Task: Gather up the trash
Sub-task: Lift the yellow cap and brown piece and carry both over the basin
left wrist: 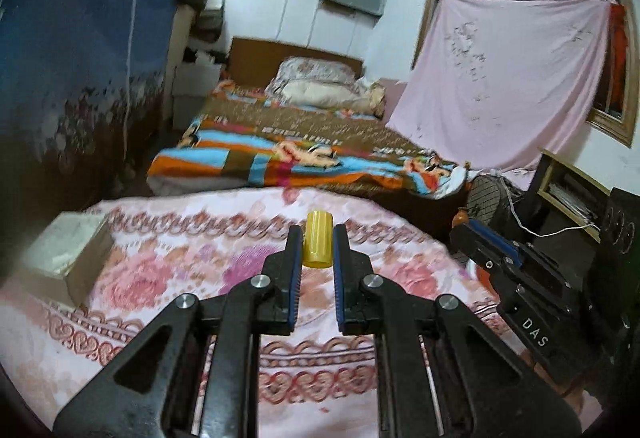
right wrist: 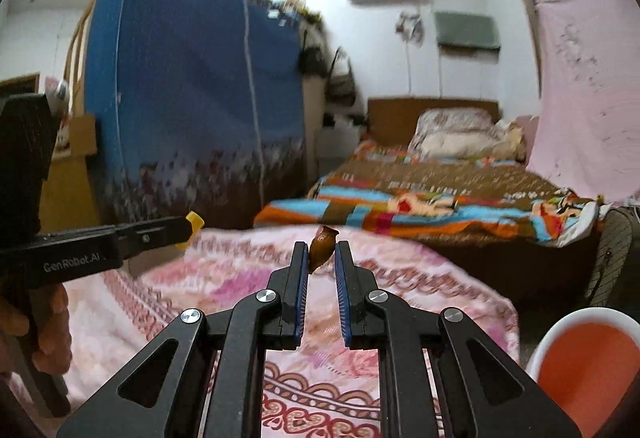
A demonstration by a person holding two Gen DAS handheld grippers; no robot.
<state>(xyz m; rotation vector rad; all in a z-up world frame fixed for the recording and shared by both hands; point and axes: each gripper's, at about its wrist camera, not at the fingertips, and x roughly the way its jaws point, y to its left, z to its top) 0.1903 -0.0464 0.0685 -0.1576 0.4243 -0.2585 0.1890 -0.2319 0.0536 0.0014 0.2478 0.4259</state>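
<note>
Two grippers, two scraps held above the table

One floral tablecloth (left wrist: 168, 270), one pale box (left wrist: 64, 254) on it. The left gripper (left wrist: 317, 238) clamps one yellow cap (left wrist: 318, 244); the right gripper (right wrist: 322, 252) pinches one brown scrap (right wrist: 321, 247), both raised over the cloth

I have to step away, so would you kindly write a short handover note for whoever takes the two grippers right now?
Left gripper: shut on the yellow cap, held above the floral cloth.
Right gripper: shut on the small brown scrap, also above the cloth.
The orange-and-white bin sits low to the right of the right gripper.
A pale box rests on the cloth's left side.
Done: both pieces are picked up.
Left: neither is in the bin yet; probably drop the brown scrap first, since that gripper is nearer, then the cap.
</note>
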